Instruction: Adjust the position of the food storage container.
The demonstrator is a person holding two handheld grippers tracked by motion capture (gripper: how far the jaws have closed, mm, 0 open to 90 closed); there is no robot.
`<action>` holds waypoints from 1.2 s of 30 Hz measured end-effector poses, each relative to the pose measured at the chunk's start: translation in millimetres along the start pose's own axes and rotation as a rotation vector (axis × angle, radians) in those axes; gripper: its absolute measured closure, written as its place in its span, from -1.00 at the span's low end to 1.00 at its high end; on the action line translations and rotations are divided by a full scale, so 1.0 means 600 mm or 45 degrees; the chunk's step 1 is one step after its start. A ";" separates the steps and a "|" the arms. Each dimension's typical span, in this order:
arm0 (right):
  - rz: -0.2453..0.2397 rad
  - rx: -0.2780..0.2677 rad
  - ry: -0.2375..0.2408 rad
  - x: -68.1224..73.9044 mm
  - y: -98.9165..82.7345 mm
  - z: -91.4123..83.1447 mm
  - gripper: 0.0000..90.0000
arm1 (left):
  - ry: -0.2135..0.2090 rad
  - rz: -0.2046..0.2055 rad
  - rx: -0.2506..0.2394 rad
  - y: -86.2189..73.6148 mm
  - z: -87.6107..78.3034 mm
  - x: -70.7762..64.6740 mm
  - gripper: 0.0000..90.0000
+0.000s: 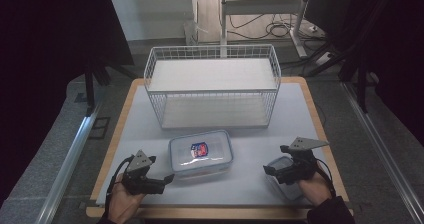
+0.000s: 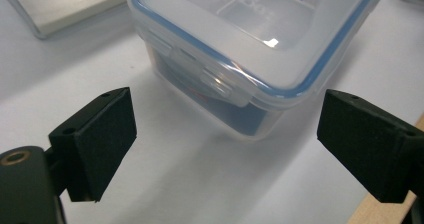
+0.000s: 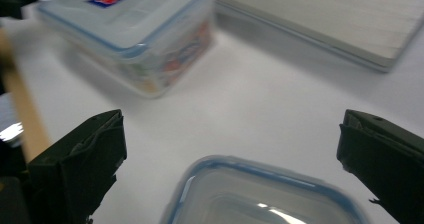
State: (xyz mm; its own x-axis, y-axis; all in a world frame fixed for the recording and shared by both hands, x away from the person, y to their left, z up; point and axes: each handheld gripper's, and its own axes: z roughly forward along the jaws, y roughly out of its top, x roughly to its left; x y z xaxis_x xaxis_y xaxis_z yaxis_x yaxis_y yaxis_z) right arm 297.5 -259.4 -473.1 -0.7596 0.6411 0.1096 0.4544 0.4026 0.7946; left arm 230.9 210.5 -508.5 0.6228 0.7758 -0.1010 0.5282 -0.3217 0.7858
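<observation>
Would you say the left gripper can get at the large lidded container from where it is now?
Probably yes: the left gripper has its jaws open beside the large lidded container, whose near corner faces them with bare table between.

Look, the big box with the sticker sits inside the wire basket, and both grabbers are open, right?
Not quite: the big box sits on the table in front of the wire basket, as the high view shows. Both the left gripper and right gripper are open.

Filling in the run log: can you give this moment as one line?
left claw: open, facing big box | right claw: open, over small box | basket: behind, nothing in it
</observation>
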 end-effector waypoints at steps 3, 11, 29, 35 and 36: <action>0.023 -0.005 -0.004 0.000 -0.001 0.003 -1.00 | 0.015 -0.005 -0.038 -0.006 -0.001 0.006 -0.83; 0.019 0.022 -0.071 0.005 -0.002 0.018 -1.00 | 0.026 -0.026 -0.101 -0.014 -0.004 0.019 -0.89; 0.010 0.086 -0.063 0.020 0.001 0.014 -0.94 | 0.059 -0.006 -0.054 -0.016 -0.001 0.019 -0.89; -0.046 0.128 -0.014 0.057 0.002 -0.015 0.51 | 0.065 0.002 -0.048 -0.017 -0.001 0.019 -0.88; -0.065 0.140 -0.029 0.063 0.000 -0.017 0.65 | 0.065 0.002 -0.048 -0.017 -0.001 0.019 -0.88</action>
State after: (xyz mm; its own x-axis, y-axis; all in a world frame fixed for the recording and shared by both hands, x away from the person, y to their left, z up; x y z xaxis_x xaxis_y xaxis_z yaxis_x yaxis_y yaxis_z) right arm 264.0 -242.2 -462.9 -0.7726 0.6324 0.0560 0.4649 0.5034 0.7283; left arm 232.3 223.1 -517.1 0.5930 0.8022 -0.0697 0.5046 -0.3027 0.8086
